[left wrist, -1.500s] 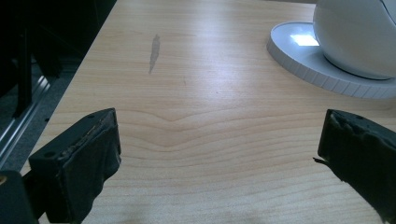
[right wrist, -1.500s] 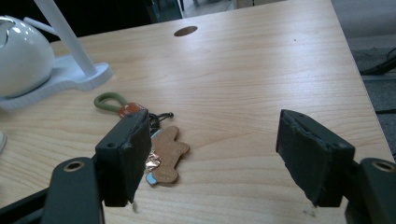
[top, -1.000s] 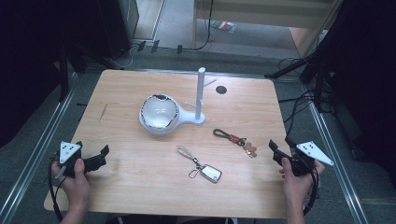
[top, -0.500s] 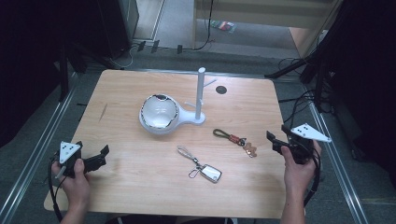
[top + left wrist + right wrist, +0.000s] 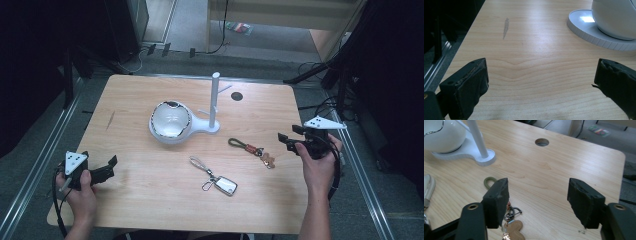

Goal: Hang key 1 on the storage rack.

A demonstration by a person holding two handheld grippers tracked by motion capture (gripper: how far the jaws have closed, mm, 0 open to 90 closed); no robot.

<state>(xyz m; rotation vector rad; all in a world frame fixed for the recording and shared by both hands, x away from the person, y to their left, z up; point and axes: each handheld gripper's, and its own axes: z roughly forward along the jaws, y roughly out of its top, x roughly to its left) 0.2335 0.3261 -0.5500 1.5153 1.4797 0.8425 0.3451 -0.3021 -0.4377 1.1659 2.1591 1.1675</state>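
A white stand (image 5: 215, 100) with a bowl-shaped dish (image 5: 170, 121) on its base sits mid-table. In front of it lie a keychain with a green loop and a brown charm (image 5: 251, 148) and a second keychain with a silver key fob (image 5: 220, 181). My right gripper (image 5: 285, 141) hovers above the table's right side, just right of the charm. Its jaws have just opened a little wider and stand open with nothing between them (image 5: 537, 200), the charm (image 5: 514, 228) below the left jaw. My left gripper (image 5: 111, 167) rests open near the front left corner, facing the stand's base (image 5: 586, 27).
A round cable hole (image 5: 236, 96) lies behind the stand to its right. A grey scuff (image 5: 505, 25) marks the wood on the left side. Metal rails run along both sides of the table, and dark equipment and cables stand beyond the edges.
My right gripper has risen and moved away from the front edge toward the table's right side, ending closer to the brown charm. The left gripper has stayed put.
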